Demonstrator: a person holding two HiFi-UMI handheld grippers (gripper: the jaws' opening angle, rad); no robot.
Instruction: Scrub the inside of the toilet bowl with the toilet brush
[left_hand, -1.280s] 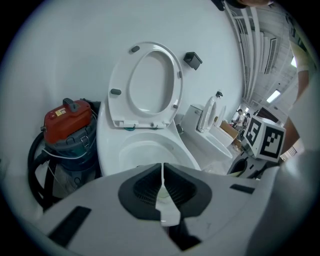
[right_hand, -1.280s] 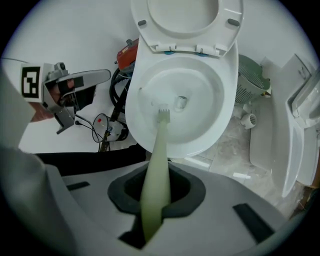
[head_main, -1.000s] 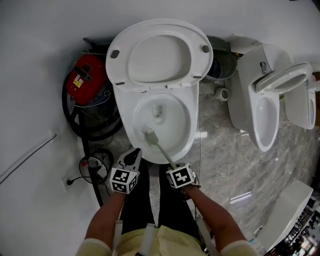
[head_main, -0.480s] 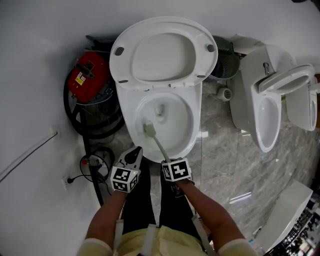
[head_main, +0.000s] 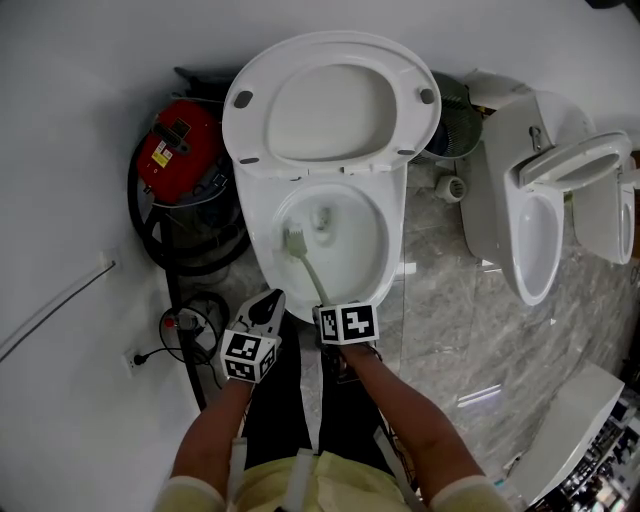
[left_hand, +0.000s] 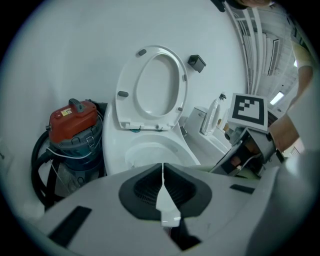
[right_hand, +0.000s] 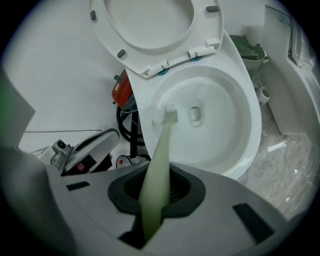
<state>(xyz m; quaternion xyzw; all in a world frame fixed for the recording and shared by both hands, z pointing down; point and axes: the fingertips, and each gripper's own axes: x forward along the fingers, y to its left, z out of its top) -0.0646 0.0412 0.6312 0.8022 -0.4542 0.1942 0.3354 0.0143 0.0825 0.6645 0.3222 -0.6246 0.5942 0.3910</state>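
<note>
Toilet brush (head_main: 297, 243) head sits on the left inner wall of the toilet bowl (head_main: 395, 232), just beside the drain. Handle runs back to the right gripper (head_main: 330, 312), jaws clamped on it. Left gripper (head_main: 266, 306) jaws together, nothing between them, near the bowl's front-left rim. Seat (head_main: 330, 95) up. Red vacuum (head_main: 178, 150) on the left, second toilet (head_main: 530, 220) on the right

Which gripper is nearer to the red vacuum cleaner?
Left. The left gripper is at the toilet's front, on the side of the vacuum cleaner; the right gripper, holding the brush, is farther right.
</note>
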